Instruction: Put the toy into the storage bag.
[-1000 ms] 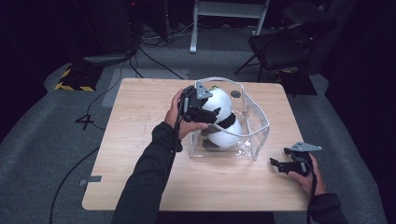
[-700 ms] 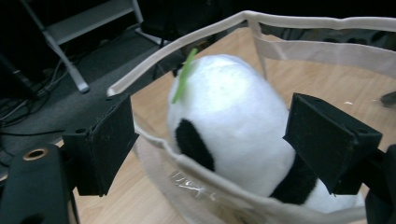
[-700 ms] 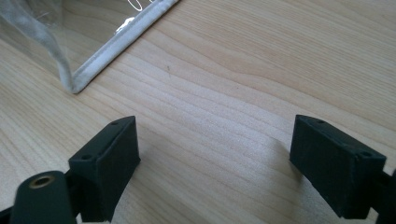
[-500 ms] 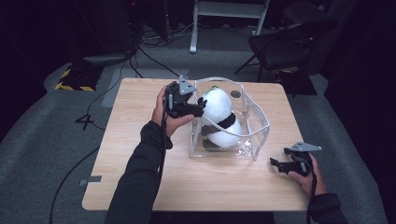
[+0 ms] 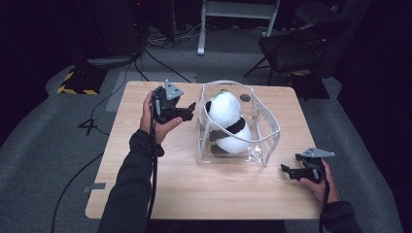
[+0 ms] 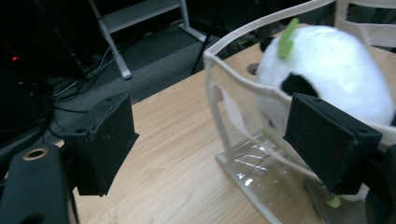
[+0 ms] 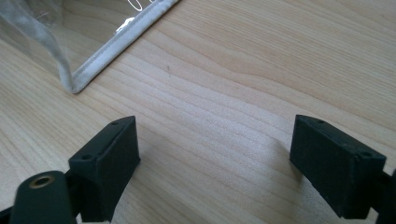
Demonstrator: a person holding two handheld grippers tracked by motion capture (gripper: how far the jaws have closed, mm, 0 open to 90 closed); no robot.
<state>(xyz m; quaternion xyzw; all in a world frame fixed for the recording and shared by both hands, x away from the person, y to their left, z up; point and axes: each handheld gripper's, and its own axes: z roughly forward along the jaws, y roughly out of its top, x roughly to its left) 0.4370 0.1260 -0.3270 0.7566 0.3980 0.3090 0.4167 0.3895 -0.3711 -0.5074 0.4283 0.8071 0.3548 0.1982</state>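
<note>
Now panda (image 5: 224,116) sits inside clear bag (image 5: 272,127) mid-table. Soft, light, squashy; best pinched at head. Bag floppy, slick. Left gripper (image 5: 187,110) released beside bag; right gripper (image 5: 287,171) released, low over table (image 5: 145,184).

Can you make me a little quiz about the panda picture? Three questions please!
1. Where is the toy panda: inside the clear bag, or beside it on the table?
2. True or false: the left gripper is squeezing the panda.
3. Fill in the gap: the right gripper is down by the table, with its jaws ____.

Key:
1. Inside the clear bag.
2. False. Its jaws are open, and it is just outside the bag's left wall.
3. Open, with nothing between them.
</note>
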